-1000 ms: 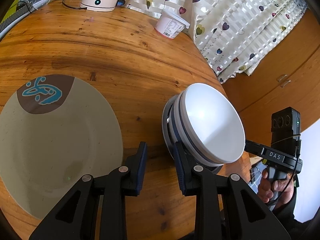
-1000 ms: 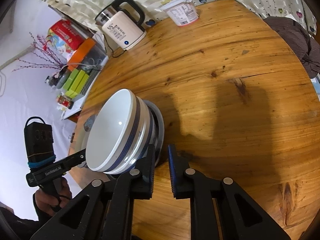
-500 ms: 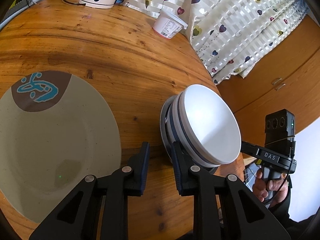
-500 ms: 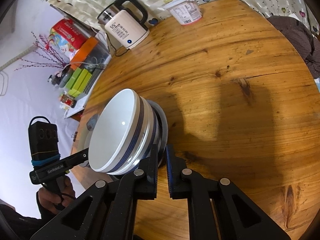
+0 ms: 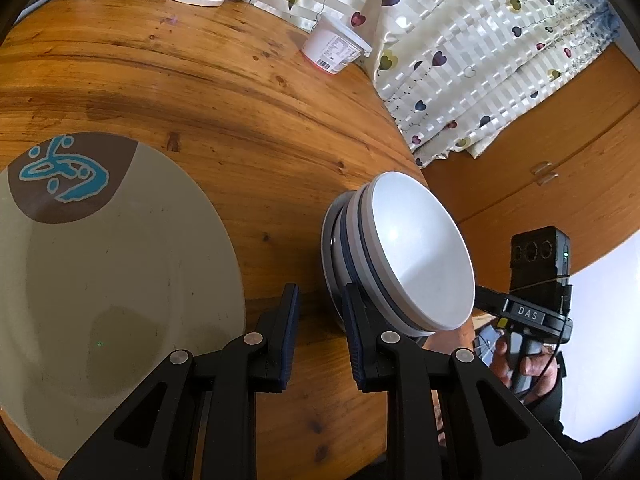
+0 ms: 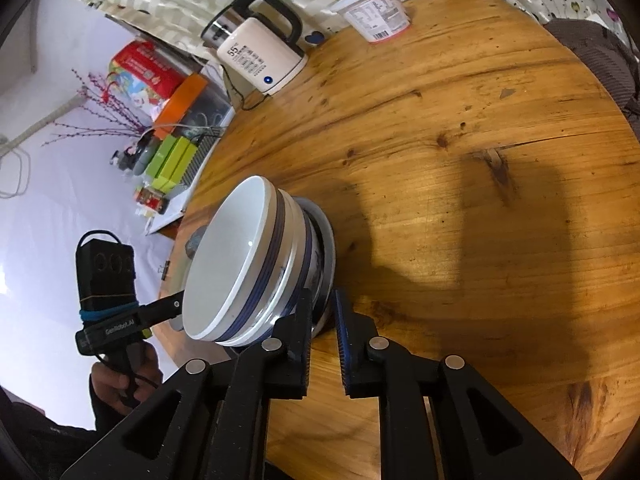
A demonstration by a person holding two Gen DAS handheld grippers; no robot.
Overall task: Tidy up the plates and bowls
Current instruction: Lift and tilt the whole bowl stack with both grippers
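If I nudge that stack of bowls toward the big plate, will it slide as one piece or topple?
The bowl stack looks glazed and rigid, so it would probably slide on the wooden table. The nested bowls sit on a small saucer, so a high push might shift the top bowl. Likely heavy and breakable.

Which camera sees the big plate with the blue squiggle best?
The left wrist view. There the big plate fills the left side, blue squiggle and brown patch plain to see. In the right wrist view the stacked bowls hide nearly all of it.
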